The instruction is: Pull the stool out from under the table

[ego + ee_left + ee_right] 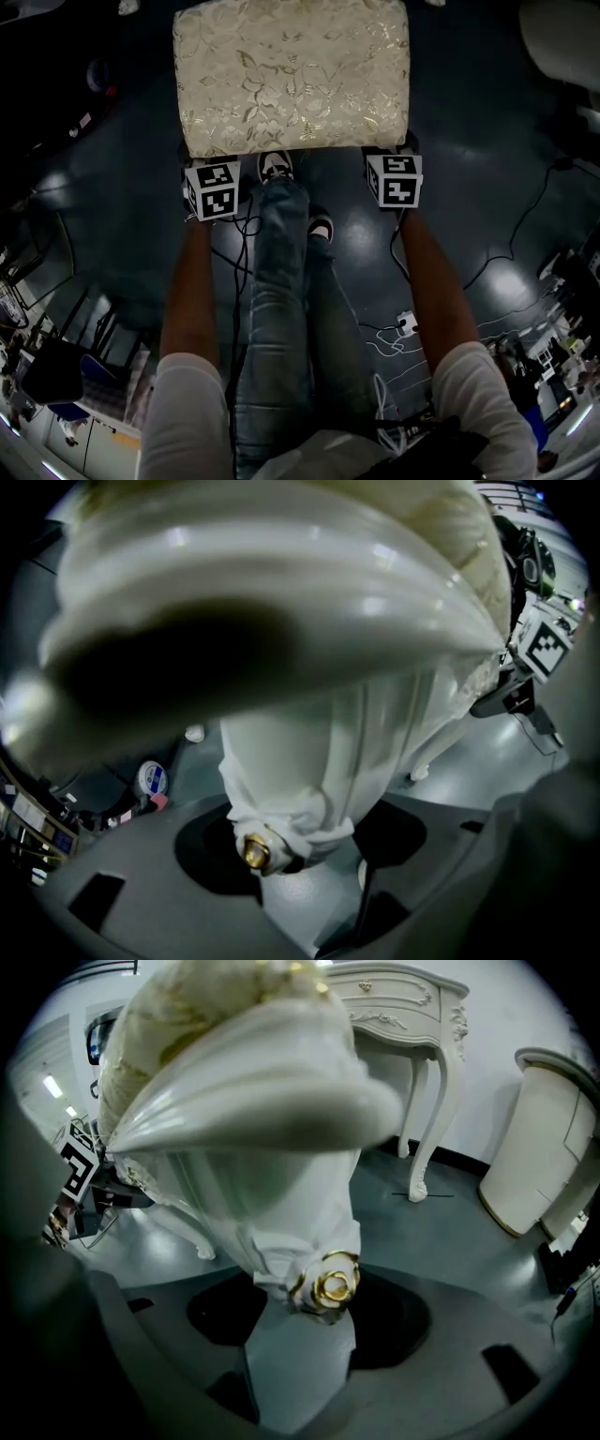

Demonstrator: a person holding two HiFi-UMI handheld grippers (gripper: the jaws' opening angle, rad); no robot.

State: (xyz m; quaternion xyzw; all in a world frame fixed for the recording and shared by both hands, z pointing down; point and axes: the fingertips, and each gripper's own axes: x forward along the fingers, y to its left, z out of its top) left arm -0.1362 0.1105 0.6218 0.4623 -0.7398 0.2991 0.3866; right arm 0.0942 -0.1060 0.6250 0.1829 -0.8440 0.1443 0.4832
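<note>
Head view: I find the stool [291, 75] standing on the dark floor [469, 141], just ahead of the person's shoes [275, 166]. The left gripper [212, 187] and right gripper [394, 180] sit at its two near corners.

Left gripper view: the jaws are clamped wide on the stool's white carved leg [300, 761].

Right gripper view: the jaws are clamped the same way on a leg bearing a gold rosette [336, 1285]. The table [394, 1007] stands beyond, apart from the stool.

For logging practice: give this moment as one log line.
left tongs: clamp stool's left leg; right tongs: clamp stool's right leg; stool: upright
</note>
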